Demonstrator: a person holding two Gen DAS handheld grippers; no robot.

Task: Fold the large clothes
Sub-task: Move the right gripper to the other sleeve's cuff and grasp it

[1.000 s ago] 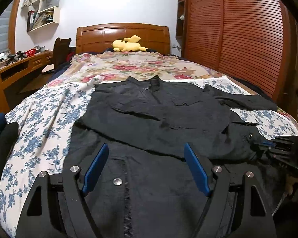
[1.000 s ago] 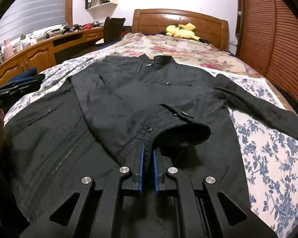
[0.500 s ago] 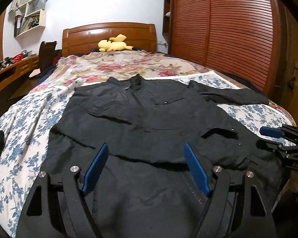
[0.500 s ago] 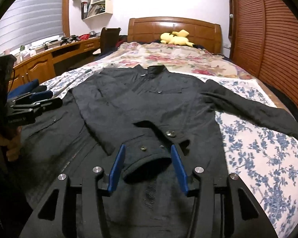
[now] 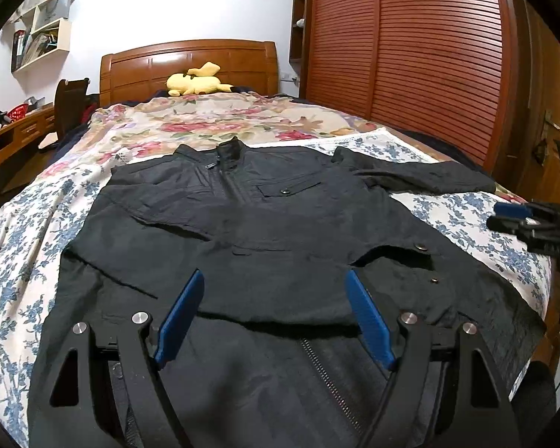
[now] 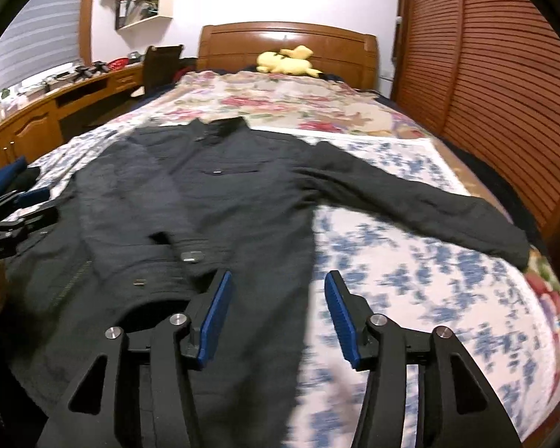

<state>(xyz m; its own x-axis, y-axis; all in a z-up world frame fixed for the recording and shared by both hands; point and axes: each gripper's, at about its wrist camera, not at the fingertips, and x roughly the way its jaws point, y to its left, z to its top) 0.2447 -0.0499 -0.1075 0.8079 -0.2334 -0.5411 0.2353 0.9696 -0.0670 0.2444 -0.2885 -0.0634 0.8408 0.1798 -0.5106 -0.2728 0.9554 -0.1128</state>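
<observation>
A black zip jacket (image 5: 242,231) (image 6: 224,186) lies face up on the bed, collar toward the headboard. One sleeve is folded across its front, and the buttoned cuff (image 5: 410,261) (image 6: 160,287) rests on the lower body. The other sleeve (image 6: 429,205) (image 5: 429,175) stretches out flat to the right over the flowered sheet. My left gripper (image 5: 273,274) hovers open over the jacket's hem with nothing between its blue pads. My right gripper (image 6: 278,276) is over the jacket's right edge, its jaws opening and empty, with the cuff to their left. Each gripper shows at the other view's edge (image 5: 522,220) (image 6: 18,212).
A yellow plush toy (image 5: 196,82) (image 6: 287,61) sits by the wooden headboard (image 5: 186,59). A slatted wooden wardrobe (image 5: 429,56) runs along the bed's right side. A desk (image 6: 56,100) and a chair (image 6: 160,63) stand on the left. The flowered sheet (image 6: 410,291) is bare on the right.
My right gripper let go of the folded sleeve's cuff, opened and drew back to the right. The cuff stayed on the jacket's front. My left gripper drifted right, still open.
</observation>
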